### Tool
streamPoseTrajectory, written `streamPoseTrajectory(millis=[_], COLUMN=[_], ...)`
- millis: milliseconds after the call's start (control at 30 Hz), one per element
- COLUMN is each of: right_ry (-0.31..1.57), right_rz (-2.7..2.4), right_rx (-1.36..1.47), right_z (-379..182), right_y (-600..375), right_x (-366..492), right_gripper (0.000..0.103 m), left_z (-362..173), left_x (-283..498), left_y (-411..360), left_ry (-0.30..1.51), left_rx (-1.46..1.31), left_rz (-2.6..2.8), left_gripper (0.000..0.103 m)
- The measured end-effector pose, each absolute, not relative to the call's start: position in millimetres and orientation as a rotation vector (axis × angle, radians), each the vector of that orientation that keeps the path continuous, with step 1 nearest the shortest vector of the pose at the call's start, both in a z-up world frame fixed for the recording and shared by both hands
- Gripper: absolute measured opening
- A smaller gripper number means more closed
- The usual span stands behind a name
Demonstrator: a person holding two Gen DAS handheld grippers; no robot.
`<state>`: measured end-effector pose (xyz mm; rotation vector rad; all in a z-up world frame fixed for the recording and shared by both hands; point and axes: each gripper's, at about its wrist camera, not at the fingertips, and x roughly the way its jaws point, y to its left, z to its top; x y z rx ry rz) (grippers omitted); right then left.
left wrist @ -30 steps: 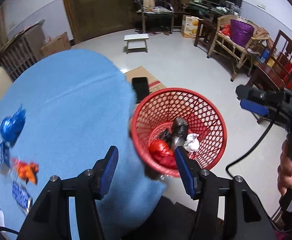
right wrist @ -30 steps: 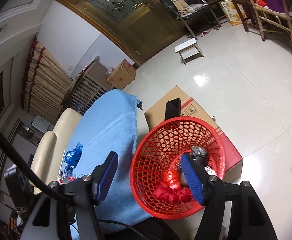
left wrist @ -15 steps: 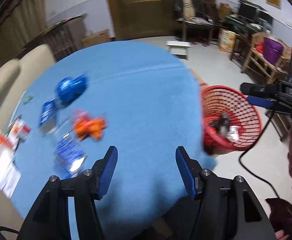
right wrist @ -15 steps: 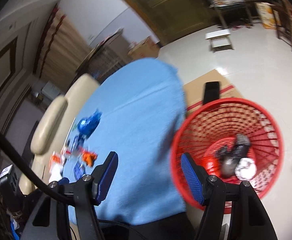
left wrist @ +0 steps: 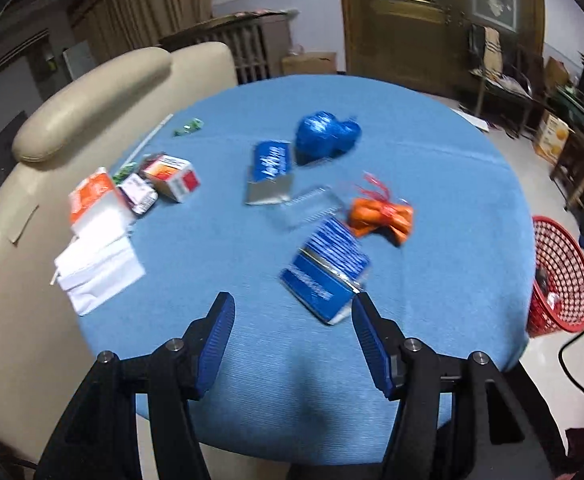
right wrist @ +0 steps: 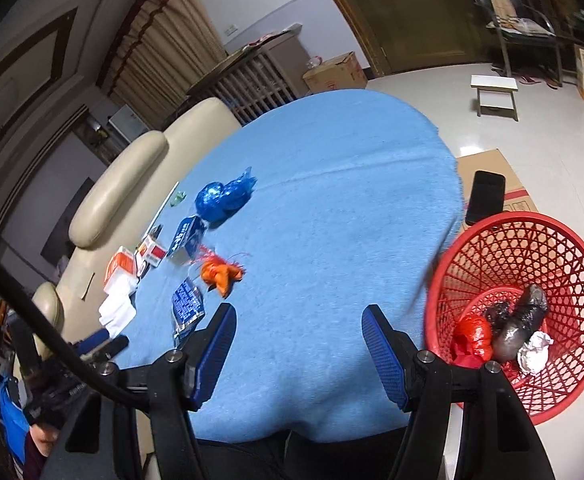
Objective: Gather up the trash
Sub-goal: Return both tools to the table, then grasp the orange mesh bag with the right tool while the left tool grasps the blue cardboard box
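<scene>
Blurred, unreadable print is seen on a blue packet [left wrist: 326, 270] lying on the blue tablecloth [left wrist: 432, 208]; left gripper [left wrist: 292, 322] and right gripper [right wrist: 298, 334] are held apart, empty

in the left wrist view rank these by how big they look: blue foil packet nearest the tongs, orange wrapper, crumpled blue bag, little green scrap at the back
1. blue foil packet, though it lies nearest the camera, which inflates it
2. crumpled blue bag
3. orange wrapper, close to the bag in apparent size, so that pair is unsure
4. green scrap, clearly smallest
</scene>
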<state>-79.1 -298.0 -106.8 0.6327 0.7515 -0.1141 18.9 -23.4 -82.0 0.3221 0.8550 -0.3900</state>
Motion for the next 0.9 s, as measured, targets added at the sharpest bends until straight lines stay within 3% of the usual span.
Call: streamPoseTrajectory(millis=[367,900], right_ry=[0.803,0.869], right_rz=[-0.060,0.060], right_rx=[0.580,0.505], right_z=[-108.0,-116.9], right_y=[-263.0,-226.1], right_x=[-61.0,7.4], right_gripper=[0.070,0.070], left_z=[-74.9,-96.6], left_x=[13.3,31.2], left_y=[-13.4,5.7], left_ry=[0.786,0.874], left_rx=[0.370,0.322], left_rz=[-0.365,-0.344], left_gripper=[0.062,0.062])
